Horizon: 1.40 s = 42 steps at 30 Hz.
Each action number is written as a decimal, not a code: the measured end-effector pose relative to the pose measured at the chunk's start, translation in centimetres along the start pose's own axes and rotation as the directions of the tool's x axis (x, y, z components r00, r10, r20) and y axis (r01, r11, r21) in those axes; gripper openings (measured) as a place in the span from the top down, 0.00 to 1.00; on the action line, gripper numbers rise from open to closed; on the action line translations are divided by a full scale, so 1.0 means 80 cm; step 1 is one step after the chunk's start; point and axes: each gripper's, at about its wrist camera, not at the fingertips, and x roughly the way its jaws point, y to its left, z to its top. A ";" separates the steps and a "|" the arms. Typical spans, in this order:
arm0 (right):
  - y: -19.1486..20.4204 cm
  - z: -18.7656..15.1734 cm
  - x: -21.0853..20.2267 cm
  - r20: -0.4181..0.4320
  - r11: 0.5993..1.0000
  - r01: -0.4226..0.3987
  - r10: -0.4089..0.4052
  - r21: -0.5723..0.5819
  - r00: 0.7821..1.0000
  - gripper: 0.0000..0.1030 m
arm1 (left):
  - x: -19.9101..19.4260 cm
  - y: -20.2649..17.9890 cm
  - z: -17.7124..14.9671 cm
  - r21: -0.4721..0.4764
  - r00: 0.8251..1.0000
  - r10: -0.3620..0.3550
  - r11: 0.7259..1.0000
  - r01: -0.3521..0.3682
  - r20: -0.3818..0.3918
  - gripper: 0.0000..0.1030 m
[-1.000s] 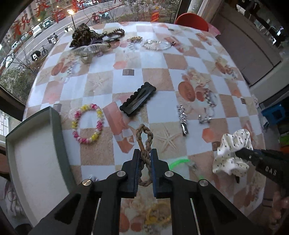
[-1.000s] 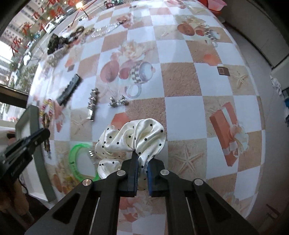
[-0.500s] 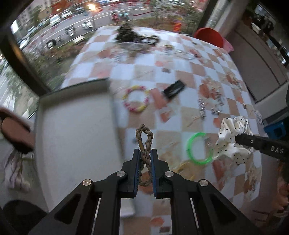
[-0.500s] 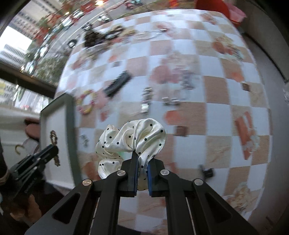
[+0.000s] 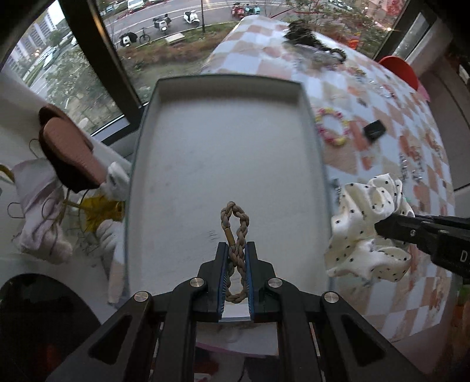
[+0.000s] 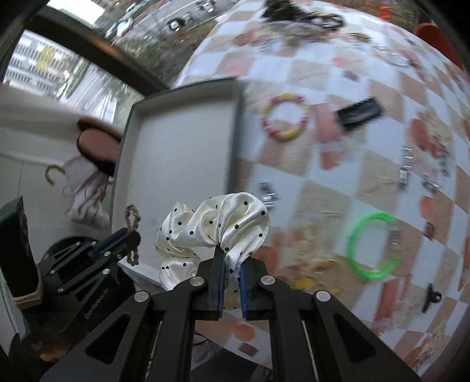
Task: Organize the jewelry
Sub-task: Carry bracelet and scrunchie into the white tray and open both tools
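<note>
Jaws pinch braided bracelet (image 5: 235, 235) over tray (image 5: 311, 123).

Right gripper (image 6: 230, 261) clamped on polka-dot scrunchie (image 6: 217, 223), grey tray (image 6: 235, 123) behind — left gripper (image 6: 129, 235) pinching braided bracelet (image 6: 132, 217), green bangle (image 6: 371, 245) on checkered tablecloth (image 6: 337, 191)

Checkered tablecloth (image 5: 390, 299), peach and white squares, covers the round table. Window frame (image 5: 97, 55), dark, at 11 o'clock; beyond it a street with parked scooters (image 5: 191, 17) at 12. Red chair (image 5: 399, 69) at 2 o'clock, behind the table. Brown padded stool (image 5: 70, 147) at 9 o'clock, pale cloth (image 5: 38, 205) heaped just below it.
</note>
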 end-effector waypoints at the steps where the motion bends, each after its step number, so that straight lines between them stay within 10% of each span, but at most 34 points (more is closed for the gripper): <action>1: 0.007 0.001 0.006 -0.009 1.000 -0.002 0.002 -0.005 1.000 0.92 | 0.004 0.005 -0.002 -0.003 1.000 0.004 1.000 -0.004 -0.006 0.85; 33: 0.044 0.021 0.110 -0.169 1.000 0.012 -0.011 0.005 0.986 0.87 | 0.055 0.031 -0.022 -0.009 0.994 0.055 0.998 -0.056 -0.098 0.85; 42: 0.053 0.024 0.115 -0.158 1.000 0.018 -0.019 -0.006 0.987 0.59 | 0.052 0.028 -0.020 -0.006 0.993 0.070 0.997 -0.071 -0.098 0.84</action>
